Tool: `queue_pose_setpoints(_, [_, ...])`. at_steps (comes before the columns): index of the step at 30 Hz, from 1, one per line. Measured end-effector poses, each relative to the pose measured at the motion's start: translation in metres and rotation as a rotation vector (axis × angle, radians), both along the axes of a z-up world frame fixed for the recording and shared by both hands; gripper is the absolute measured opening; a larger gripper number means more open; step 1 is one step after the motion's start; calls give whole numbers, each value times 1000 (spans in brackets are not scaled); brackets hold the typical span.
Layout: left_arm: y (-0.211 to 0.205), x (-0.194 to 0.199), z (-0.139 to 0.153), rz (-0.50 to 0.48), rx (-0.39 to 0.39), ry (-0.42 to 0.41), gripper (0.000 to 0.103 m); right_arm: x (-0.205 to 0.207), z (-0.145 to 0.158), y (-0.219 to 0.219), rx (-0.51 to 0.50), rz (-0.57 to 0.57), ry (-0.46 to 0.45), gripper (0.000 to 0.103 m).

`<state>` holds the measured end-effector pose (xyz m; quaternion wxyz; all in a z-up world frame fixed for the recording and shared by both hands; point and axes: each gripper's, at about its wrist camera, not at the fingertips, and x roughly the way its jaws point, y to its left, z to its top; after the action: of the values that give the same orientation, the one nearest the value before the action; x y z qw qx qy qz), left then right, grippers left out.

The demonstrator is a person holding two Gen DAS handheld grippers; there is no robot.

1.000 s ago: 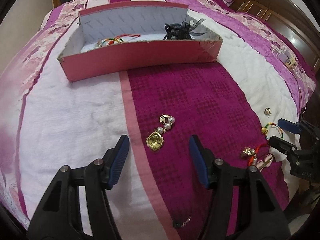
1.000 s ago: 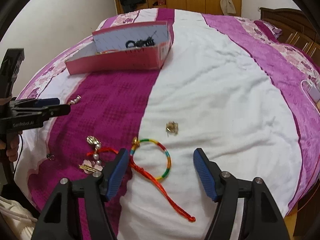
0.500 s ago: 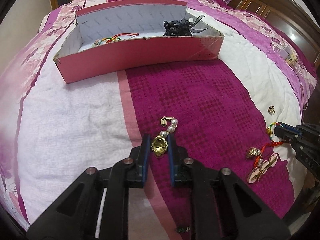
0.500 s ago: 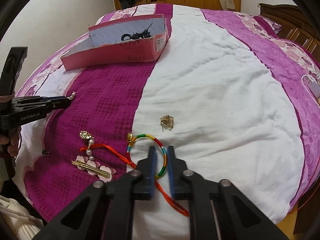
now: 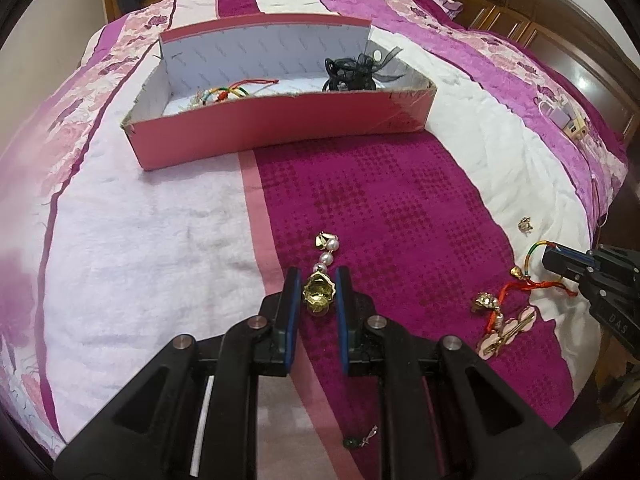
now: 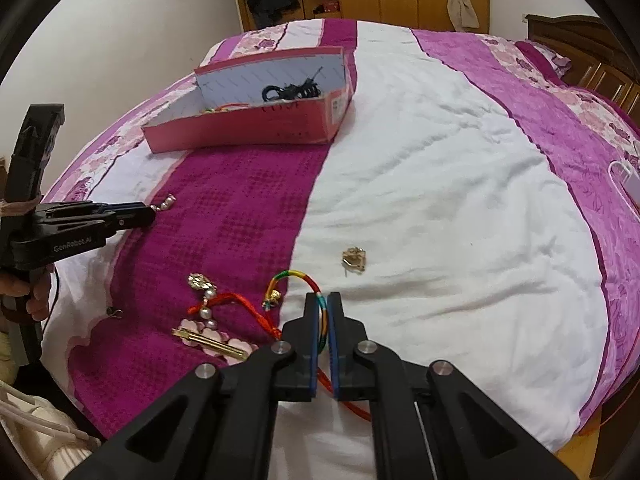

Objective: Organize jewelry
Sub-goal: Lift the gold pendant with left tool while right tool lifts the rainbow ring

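Note:
My left gripper is shut on the gold pendant of a pearl earring, whose pearls trail ahead on the magenta bedspread. My right gripper is shut on the near side of a rainbow cord bracelet with a red tail. The pink open box stands farther up the bed, holding a black hair ornament and another rainbow bracelet. In the right wrist view, the left gripper comes in from the left.
Loose on the bed lie a second pearl earring, a pink flower hair clip, a small gold piece and a small dark charm. A white charger lies near the wooden headboard. A person's hand is at the left.
Both grippers went from wide open to shut: the left closed on the gold pendant, the right on the rainbow bracelet. Each came slightly closer to its piece.

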<state>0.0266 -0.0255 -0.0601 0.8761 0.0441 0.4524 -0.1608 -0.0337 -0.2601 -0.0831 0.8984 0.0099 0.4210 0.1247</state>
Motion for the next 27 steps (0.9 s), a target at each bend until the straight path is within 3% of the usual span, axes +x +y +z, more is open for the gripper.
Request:
queue_pose_setpoints(9, [6,-6,20,20,-42,-50,8,-3,21,5,32,20,-62,4])
queue_pose_setpoints(27, [17,-15,66,76,-107,-262,8,8,65,23,93,57,-231,4])
